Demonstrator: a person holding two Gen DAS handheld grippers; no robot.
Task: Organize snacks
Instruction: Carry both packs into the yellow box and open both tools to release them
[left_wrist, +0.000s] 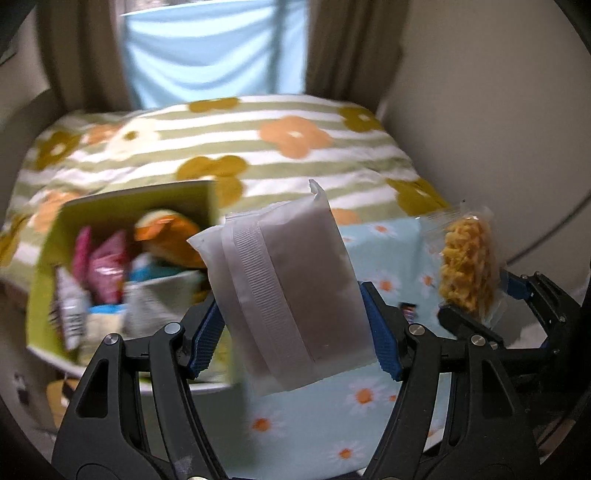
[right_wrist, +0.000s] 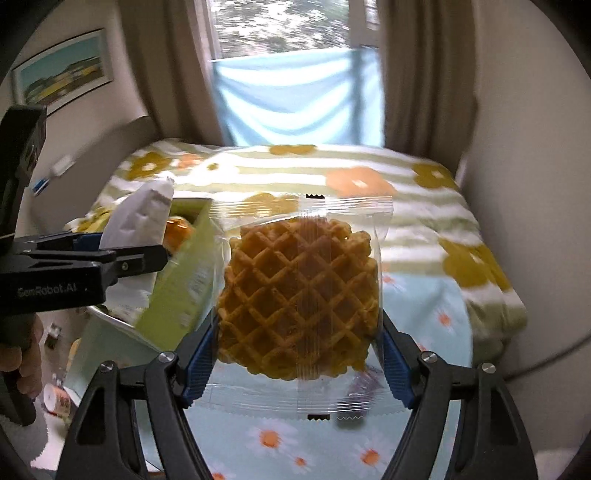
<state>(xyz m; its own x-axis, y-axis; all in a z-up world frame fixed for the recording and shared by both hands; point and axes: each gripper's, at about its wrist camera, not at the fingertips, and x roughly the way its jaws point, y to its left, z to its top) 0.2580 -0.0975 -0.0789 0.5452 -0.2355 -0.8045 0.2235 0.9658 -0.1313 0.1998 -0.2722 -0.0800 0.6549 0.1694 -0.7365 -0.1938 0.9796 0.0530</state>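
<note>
Now both tools are loaded above the bed (left_wrist: 295, 122). My left tool (left_wrist: 295, 314) pinches a frosted, translucent snack pouch (left_wrist: 295, 295) by its lower sides, its blue pads pressed onto the wrapper. To the near left sits the green box (left_wrist: 48, 258), open-topped and tilted, already holding pink, white and orange packets. My right tool (right_wrist: 299, 354) grips a clear-wrapped waffle (right_wrist: 299, 288) across its width, held upright over a daisy-print cloth (right_wrist: 406, 424). In the left wrist view the waffle (left_wrist: 467, 266) appears edge-on at the far right, with the right tool (left_wrist: 476, 306) closed on it.

As I judge it, the step in hand is dropping these two snacks into the box. To do it well, I would bring the pouch over the box's open mouth first, lower it until it clears the rim, then release, keeping the waffle well apart so the tools do not collide. The box interior is blurred, so I can only guess where free space remains; probably at the right side.
</note>
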